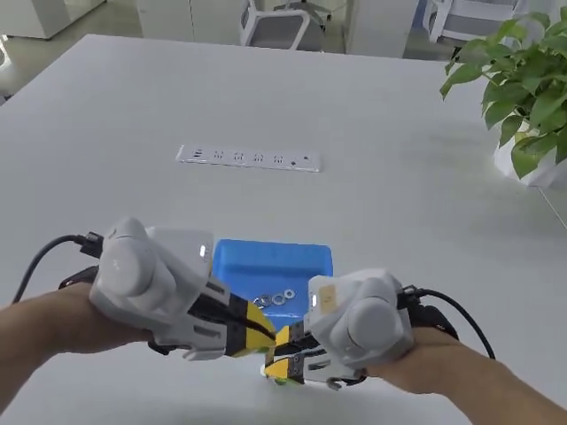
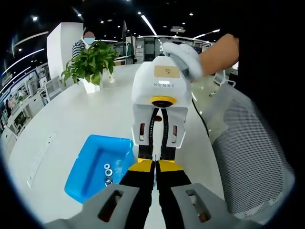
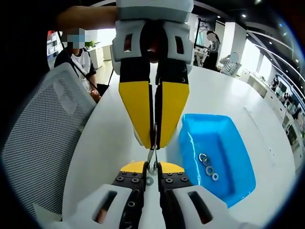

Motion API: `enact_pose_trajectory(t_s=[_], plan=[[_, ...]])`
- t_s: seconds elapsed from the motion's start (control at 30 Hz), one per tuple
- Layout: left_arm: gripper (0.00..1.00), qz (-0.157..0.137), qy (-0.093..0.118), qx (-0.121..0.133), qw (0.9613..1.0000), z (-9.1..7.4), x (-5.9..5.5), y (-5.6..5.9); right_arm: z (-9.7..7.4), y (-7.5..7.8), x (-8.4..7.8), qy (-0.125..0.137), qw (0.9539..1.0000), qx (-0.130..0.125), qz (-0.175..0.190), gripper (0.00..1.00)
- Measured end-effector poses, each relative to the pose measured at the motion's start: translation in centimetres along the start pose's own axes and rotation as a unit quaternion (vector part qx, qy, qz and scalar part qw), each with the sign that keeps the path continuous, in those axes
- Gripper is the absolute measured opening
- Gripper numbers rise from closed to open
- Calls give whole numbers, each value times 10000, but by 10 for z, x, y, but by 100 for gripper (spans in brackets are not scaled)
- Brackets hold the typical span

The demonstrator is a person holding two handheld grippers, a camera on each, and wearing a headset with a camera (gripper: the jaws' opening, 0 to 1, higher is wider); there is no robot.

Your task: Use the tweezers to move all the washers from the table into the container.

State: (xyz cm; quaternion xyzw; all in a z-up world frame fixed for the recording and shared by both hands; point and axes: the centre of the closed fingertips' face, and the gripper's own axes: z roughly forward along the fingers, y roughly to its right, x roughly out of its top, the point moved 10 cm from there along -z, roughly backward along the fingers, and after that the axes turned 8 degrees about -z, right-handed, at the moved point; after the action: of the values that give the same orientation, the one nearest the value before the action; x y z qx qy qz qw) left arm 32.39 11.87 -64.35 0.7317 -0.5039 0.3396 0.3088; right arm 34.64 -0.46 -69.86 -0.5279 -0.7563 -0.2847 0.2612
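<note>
Both grippers meet nose to nose just off the near edge of the blue container [image 3: 224, 129]. Left gripper [image 2: 155, 167] jaws pinched shut on the tweezers [image 3: 153, 150]. Right gripper [image 3: 152, 168] jaws narrow around the tweezers' other end, can't tell if clamped. Three washers [image 3: 208, 169] inside the container, one washer [image 3: 149, 180] on the tabletop beside it

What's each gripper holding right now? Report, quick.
Left gripper: jaws shut on the tweezers.
Right gripper: jaws shut on the same tweezers.
</note>
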Motion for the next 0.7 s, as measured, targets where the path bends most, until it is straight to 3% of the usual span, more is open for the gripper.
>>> enact_pose_trajectory(t_s=[0.7], plan=[[6,-120,-25,64,9999,-1,1,1,1,0,1,-96,9999,-4,-87,7]])
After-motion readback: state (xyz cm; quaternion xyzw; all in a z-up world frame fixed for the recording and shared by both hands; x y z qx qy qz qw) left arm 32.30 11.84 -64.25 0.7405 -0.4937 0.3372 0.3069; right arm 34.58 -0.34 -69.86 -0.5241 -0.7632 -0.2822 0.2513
